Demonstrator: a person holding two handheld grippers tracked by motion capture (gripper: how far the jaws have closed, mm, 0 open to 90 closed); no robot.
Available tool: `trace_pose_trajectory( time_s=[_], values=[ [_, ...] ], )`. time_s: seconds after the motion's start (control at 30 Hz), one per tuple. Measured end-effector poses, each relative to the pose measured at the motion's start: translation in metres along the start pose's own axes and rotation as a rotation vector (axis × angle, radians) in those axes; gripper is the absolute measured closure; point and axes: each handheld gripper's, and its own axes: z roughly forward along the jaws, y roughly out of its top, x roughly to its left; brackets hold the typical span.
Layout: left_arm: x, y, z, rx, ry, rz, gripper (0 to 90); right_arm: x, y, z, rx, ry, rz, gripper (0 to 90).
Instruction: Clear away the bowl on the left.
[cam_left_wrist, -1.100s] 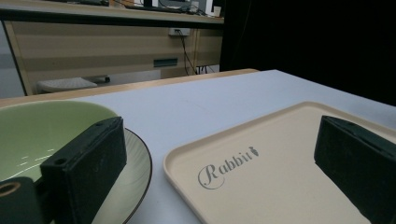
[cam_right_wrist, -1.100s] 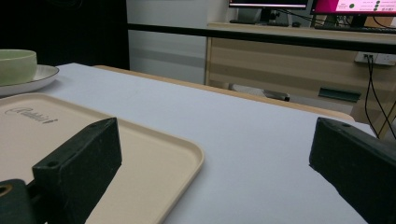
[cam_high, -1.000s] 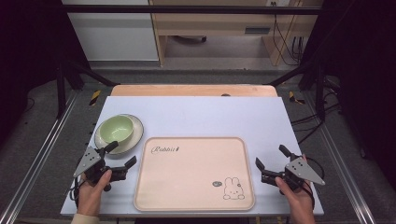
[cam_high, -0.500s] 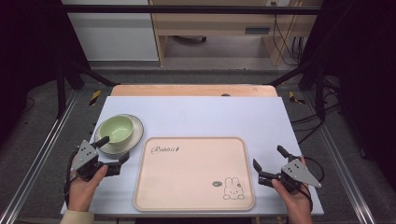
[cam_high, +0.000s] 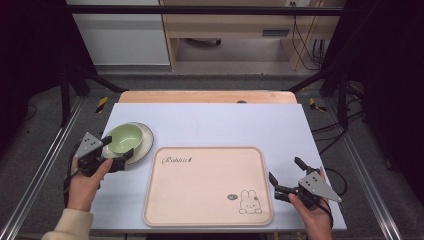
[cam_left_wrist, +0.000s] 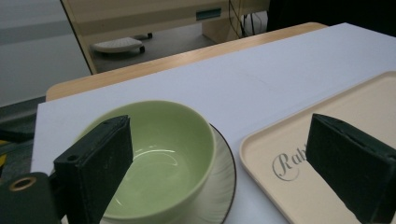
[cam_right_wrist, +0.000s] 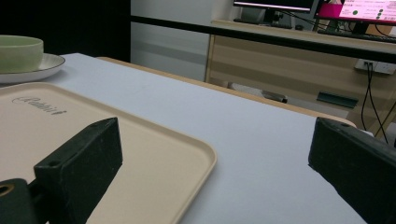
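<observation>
A pale green bowl (cam_high: 125, 136) sits on a white saucer (cam_high: 146, 141) at the table's left. Beside it lies a beige tray (cam_high: 207, 200) with a rabbit print. My left gripper (cam_high: 118, 146) is open at the bowl's near-left side, one jaw by the left rim and the other over the saucer's near edge. In the left gripper view the bowl (cam_left_wrist: 159, 154) and saucer (cam_left_wrist: 223, 161) lie between the open jaws of that gripper (cam_left_wrist: 224, 172), with the tray (cam_left_wrist: 364, 102) to the right. My right gripper (cam_high: 283, 168) stands open and holds nothing, just right of the tray (cam_right_wrist: 140, 154).
The white table top (cam_high: 225, 122) has a wooden strip (cam_high: 200, 96) along its far edge. Black frame posts stand at both sides. In the right gripper view the bowl (cam_right_wrist: 18, 52) and saucer (cam_right_wrist: 44, 65) sit far left, with a desk and screens behind.
My left gripper has moved forward and left from the tray's corner to the bowl, its jaws now on either side of the bowl's near part. The right gripper has barely shifted.
</observation>
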Motion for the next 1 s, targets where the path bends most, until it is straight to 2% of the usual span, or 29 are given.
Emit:
trace_pose_trajectory(
  time_s=[0.07, 0.1, 0.13, 0.2, 0.27, 0.37, 0.5, 0.57, 0.63, 0.73, 0.8, 0.9, 1.0],
  values=[
    [0.003, 0.005, 0.002, 0.018, 0.011, 0.015, 7.3, 0.0, 0.0, 0.001, 0.003, -0.004, 0.003, 2.9],
    [0.008, 0.009, 0.008, 0.043, 0.017, 0.035, 7.3, 0.0, -0.002, 0.002, 0.013, -0.01, -0.004, 3.0],
    [0.008, 0.009, 0.008, 0.043, 0.017, 0.035, 7.3, 0.0, -0.002, 0.002, 0.013, -0.01, -0.004, 3.0],
    [0.012, 0.01, 0.019, 0.097, 0.057, 0.097, 8.4, 0.0, -0.002, 0.002, 0.015, -0.015, 0.004, 3.0],
    [0.014, 0.01, 0.023, 0.112, 0.059, 0.105, 8.4, 0.0, -0.001, 0.001, 0.009, -0.015, 0.01, 2.9],
    [0.018, 0.011, 0.033, 0.144, 0.074, 0.087, 8.4, 0.0, -0.001, 0.001, 0.011, -0.007, 0.018, 2.9],
    [0.021, 0.011, 0.042, 0.176, 0.094, 0.085, 8.4, 0.001, 0.0, 0.001, 0.009, 0.001, 0.017, 2.7],
    [0.025, 0.01, 0.049, 0.217, 0.108, 0.094, 8.6, 0.001, 0.0, 0.0, 0.009, -0.001, 0.014, 2.6],
    [0.027, 0.01, 0.051, 0.22, 0.11, 0.087, 8.8, 0.001, 0.0, 0.0, 0.008, -0.001, 0.013, 2.6],
    [0.037, 0.01, 0.053, 0.228, 0.13, 0.052, 10.6, -0.001, 0.001, -0.001, 0.002, 0.002, 0.016, 2.6],
    [0.039, 0.01, 0.053, 0.233, 0.133, 0.044, 11.3, -0.002, 0.0, -0.001, 0.008, 0.001, 0.015, 2.6],
    [0.046, 0.009, 0.053, 0.259, 0.161, 0.043, 12.9, -0.002, -0.001, -0.001, 0.013, -0.002, 0.012, 2.6],
    [0.049, 0.006, 0.054, 0.275, 0.166, 0.024, 15.3, -0.002, 0.0, -0.001, 0.013, -0.004, 0.011, 2.6]
  ],
)
